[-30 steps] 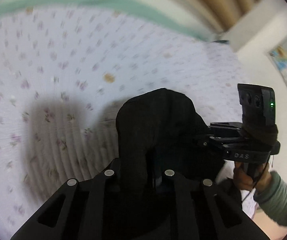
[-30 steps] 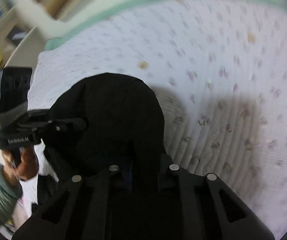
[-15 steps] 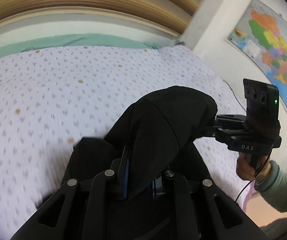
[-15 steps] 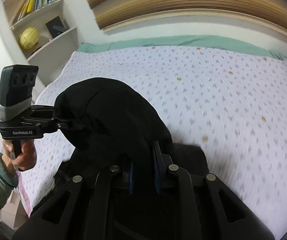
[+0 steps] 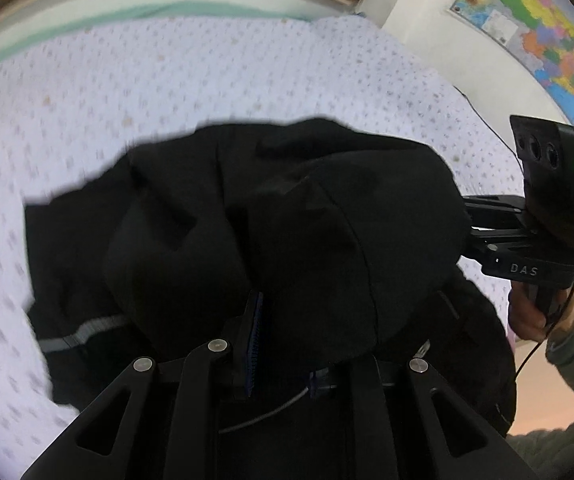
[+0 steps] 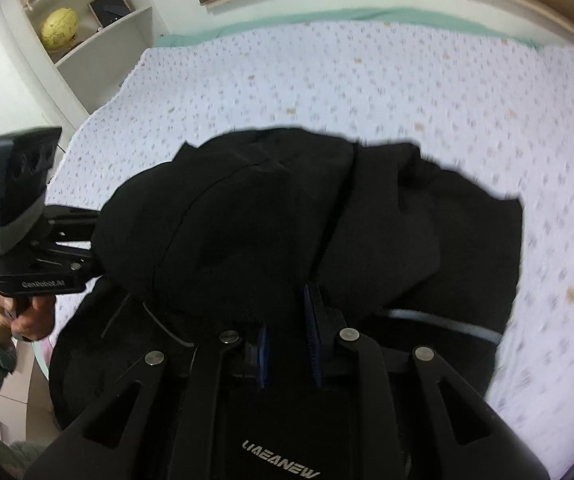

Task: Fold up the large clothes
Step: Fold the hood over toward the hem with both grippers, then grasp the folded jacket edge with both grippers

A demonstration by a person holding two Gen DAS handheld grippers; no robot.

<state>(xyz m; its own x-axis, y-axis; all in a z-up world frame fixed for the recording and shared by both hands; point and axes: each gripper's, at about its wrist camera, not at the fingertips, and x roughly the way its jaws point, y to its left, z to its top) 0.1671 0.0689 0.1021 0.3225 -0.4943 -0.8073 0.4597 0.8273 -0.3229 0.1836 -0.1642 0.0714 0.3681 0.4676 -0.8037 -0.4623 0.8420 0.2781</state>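
The black jacket [image 5: 287, 240] is up off the bed [image 5: 167, 80], bunched into a dark mound between the two tools, with its lower folds spilling down onto the white flowered sheet. From the left wrist view, the left gripper [image 5: 283, 344] has its blue-padded fingers [image 5: 254, 340] buried in the fabric, clamped on a thick fold of the jacket that drapes right over them. A grey reflective stripe [image 5: 83, 330] runs along the cloth at the lower left, lying near the sheet.

Over on the other side, the right gripper [image 5: 471, 232] comes in level from the edge of the bed, its fingers disappearing into the mound of jacket, so how they stand cannot be told from here. The right hand [image 5: 535, 316], in a grey-green sleeve, grips the handle below it.

Switch to the right wrist view and it settles: the right gripper [image 6: 289, 340] shows two blue pads [image 6: 311, 332] close together with black cloth pinched between them. The jacket [image 6: 307, 220] humps up ahead of it and trails out to the right across the bed [image 6: 367, 80]. The left gripper [image 6: 91, 240] pokes into the mound from the left, held by the left hand [image 6: 27, 320].

On the wall, a coloured map [image 5: 547, 32]; on the shelf, a yellow globe [image 6: 59, 28].
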